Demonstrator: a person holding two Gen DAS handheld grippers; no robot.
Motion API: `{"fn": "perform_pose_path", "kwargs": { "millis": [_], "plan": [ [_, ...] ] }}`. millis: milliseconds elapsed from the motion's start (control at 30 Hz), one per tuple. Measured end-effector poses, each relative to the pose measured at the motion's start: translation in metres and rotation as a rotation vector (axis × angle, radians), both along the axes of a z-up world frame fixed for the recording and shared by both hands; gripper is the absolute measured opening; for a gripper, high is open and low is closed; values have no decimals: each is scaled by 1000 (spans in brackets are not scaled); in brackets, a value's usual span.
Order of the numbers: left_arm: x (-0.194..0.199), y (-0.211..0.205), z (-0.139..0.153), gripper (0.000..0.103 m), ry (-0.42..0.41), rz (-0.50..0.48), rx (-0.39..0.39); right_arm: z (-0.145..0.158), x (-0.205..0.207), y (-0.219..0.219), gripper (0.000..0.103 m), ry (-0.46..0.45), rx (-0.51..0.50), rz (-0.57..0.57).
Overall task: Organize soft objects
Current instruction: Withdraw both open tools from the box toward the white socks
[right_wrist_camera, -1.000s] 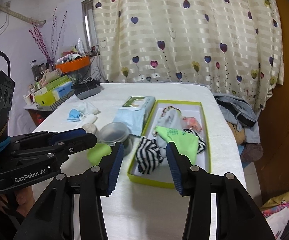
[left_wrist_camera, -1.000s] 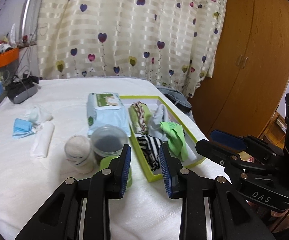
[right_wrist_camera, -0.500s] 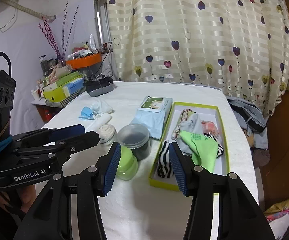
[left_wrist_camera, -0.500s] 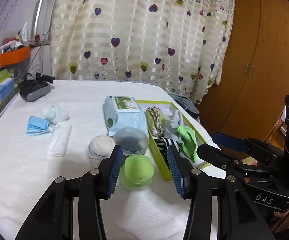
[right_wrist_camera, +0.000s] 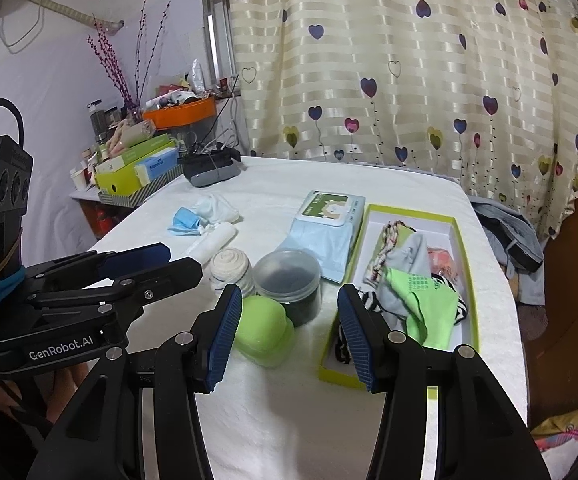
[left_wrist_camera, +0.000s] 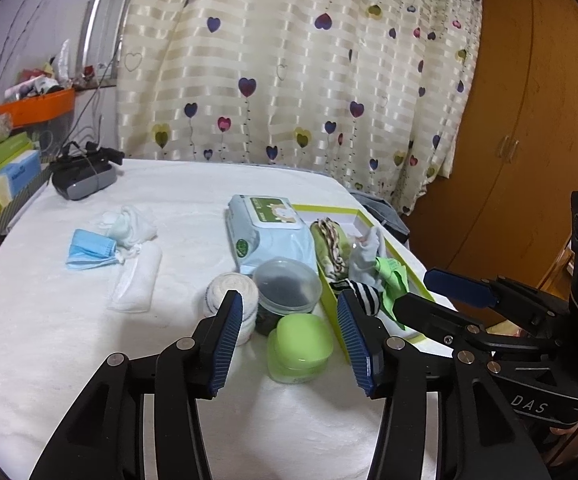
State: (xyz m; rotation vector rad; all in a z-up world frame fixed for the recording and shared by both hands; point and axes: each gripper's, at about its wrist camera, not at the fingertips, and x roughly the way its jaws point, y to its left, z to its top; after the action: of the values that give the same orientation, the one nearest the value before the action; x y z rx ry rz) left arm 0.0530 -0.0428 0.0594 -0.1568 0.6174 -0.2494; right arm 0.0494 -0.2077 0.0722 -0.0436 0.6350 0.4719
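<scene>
Clearly the rolled sock (left_wrist_camera: 231, 298) left on the table, beside the jar (left_wrist_camera: 287, 290) and outside the green box (right_wrist_camera: 465, 240), is light and squashy; pinch it across its middle. Left gripper (left_wrist_camera: 289, 344) jaws are opening, nothing between the pads. Right gripper (right_wrist_camera: 287, 340) is spread wide, empty.

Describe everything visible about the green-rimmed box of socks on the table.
The shallow rectangular cardboard box, lime-green outside and white inside, lies open and flat on the white cloth-covered table, near its right edge. It holds loosely piled socks: a bright green one, a grey one, a black-and-white striped one, a patterned one, something orange. The pale blue wipes pack lies just left of it.
</scene>
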Motion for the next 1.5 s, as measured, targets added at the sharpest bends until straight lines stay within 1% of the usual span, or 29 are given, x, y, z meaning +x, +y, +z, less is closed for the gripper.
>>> {"fn": "perform_pose_path", "kwargs": {
  "millis": [133, 467, 700, 933, 1133, 1300, 1500],
  "plan": [
    [1, 10, 0, 48, -2, 25, -14, 2, 3, 7, 51, -3, 1, 14],
    [10, 34, -6, 48, 18, 67, -20, 1, 11, 34, 51, 2, -11, 66],
    [21, 46, -15, 48, 42, 85, -14, -3, 21, 49, 51, 16, -23, 87],
    [35, 70, -26, 48, 61, 133, -8, -6, 33, 59, 51, 27, -34, 103],
    [51, 89, -39, 48, 100, 179, -10, -11, 45, 66, 51, 41, -40, 118],
    [68, 103, -48, 48, 126, 215, 5, -14, 55, 66, 51, 50, -41, 121],
    [97, 111, -66, 48, 194, 235, 40, -14, 64, 64, 51, 54, -38, 122]
  ]
}}
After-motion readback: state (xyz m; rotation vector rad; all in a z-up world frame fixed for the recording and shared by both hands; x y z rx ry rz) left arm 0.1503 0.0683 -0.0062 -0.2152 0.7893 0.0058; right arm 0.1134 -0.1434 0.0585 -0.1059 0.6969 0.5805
